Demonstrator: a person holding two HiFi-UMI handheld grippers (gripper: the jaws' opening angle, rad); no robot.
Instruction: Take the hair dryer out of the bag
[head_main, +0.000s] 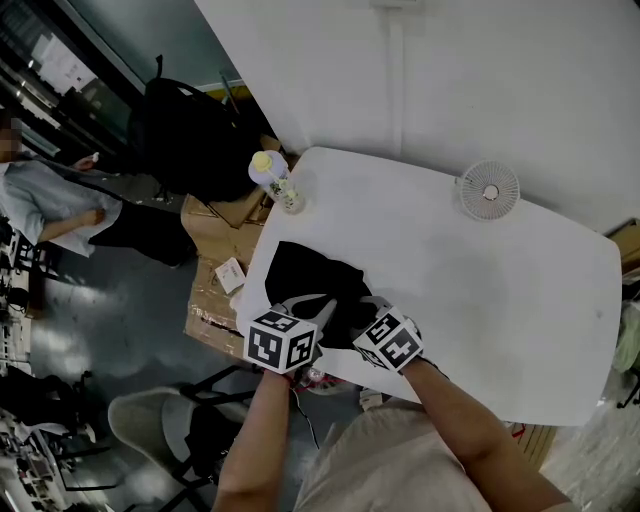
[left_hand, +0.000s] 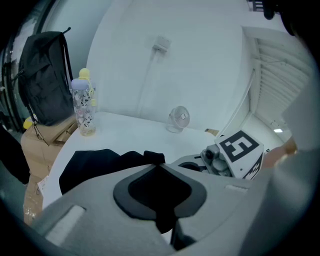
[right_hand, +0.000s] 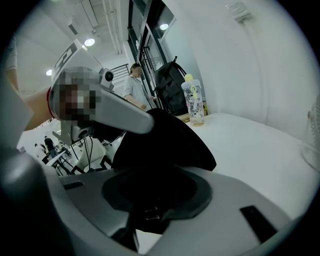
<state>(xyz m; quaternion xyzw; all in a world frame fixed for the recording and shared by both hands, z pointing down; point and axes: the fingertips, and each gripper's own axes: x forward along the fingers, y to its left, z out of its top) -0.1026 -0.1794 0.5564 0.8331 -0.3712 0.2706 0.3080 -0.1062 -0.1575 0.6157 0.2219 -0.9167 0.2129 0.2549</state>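
Down at the near left edge of a white table (head_main: 480, 290) lies a black fabric bag (head_main: 300, 275), crumpled and flat against the tabletop. Both of my grippers sit on its near side, close beside each other.

My left gripper (left_hand: 159, 167) has its jaws pressed together, pinching a fold of the bag's black cloth; the fabric bunches between the pads and hangs below them.

My right gripper (right_hand: 155, 175) is clamped on a thicker bunch of the same bag, with its jaws held partly apart by the bulk. Dark cloth fills the gap between the pads, and a small bit of metal hardware glints in it.

The hair dryer does not show in any view; only the bag's outer cloth is visible.

Farther along the left edge of the table stands a clear bottle (head_main: 275, 182) with a yellow cap. A small round fan (head_main: 489, 190) stands well apart from it, near the wall. Beyond the table's left corner a black backpack (head_main: 190, 140) rests above some cardboard boxes (head_main: 215, 285), and a person (head_main: 50, 205) sits in the background.
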